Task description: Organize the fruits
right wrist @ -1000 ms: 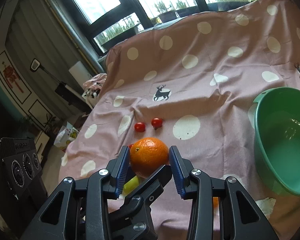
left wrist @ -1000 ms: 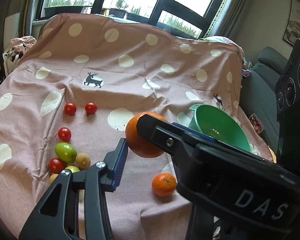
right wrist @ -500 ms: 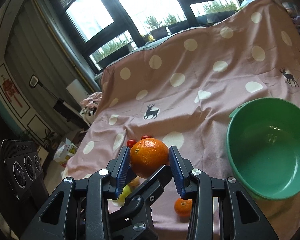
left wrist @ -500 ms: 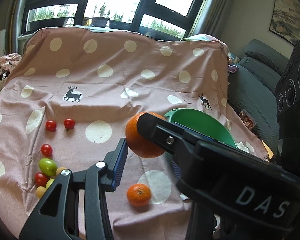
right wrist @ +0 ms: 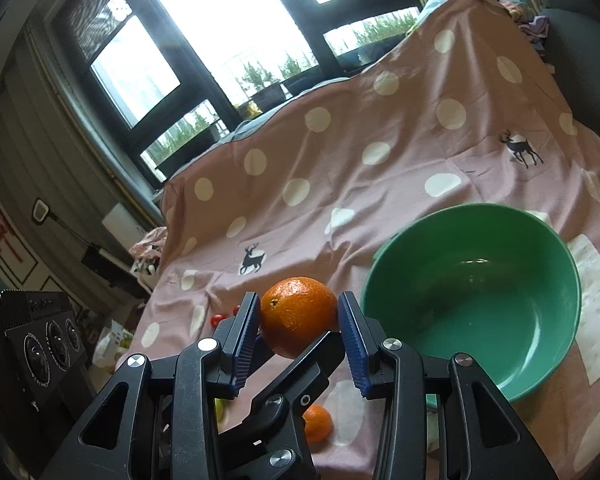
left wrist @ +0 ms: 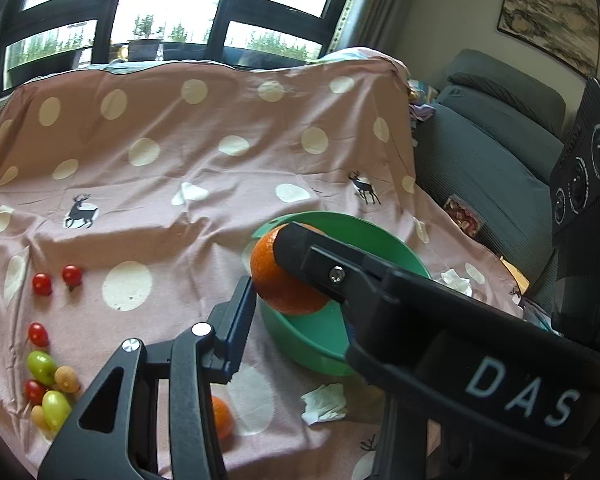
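A: Right wrist view: your right gripper (right wrist: 298,320) has its jaws clamped on the large orange (right wrist: 299,316), held in the air just left of the green bowl (right wrist: 472,304).

B: And your left gripper (left wrist: 296,300)?

A: Whether its jaws are parted or closed, I cannot tell. A small orange (left wrist: 222,416) lies near the counter's front edge.

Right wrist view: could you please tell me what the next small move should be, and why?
Probably shift the right tongs to the right, carrying the orange over the green bowl before opening. The tongs are shut on the orange, which appears left of the bowl's rim, and the bowl looks empty.
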Demonstrator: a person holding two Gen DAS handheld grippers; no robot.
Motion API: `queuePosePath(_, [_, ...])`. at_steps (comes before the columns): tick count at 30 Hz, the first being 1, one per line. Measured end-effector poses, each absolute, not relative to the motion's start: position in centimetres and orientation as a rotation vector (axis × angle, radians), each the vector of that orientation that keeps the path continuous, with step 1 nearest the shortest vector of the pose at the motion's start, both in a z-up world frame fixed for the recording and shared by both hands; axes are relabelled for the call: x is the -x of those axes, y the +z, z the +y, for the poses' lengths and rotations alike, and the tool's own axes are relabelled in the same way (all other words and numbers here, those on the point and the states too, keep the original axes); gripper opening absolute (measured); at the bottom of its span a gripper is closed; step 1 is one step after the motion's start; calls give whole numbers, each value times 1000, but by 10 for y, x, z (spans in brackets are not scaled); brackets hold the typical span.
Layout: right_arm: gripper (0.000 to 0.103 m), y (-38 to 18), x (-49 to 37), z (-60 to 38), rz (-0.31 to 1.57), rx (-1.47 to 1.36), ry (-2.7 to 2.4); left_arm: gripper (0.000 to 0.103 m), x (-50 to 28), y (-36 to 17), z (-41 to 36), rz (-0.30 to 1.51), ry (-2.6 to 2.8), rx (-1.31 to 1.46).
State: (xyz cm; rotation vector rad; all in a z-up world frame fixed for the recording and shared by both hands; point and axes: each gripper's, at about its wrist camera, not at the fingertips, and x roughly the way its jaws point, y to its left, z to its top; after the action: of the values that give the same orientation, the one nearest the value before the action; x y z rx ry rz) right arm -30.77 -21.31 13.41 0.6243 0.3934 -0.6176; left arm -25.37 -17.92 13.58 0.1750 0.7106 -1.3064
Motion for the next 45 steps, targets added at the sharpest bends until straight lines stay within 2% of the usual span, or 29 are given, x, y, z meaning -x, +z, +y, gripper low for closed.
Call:
queuePosePath(15, [44, 121, 347, -247, 367, -731, -751, 43, 278, 120, -225, 758, -1435, -268])
queuePosePath(26, [44, 104, 362, -266, 397, -808, -817, 43, 283, 100, -250, 865, -1490, -294])
queuePosePath(45, [44, 92, 372, -278, 429, -879, -874, 42, 291, 86, -265, 918, -1509, -341])
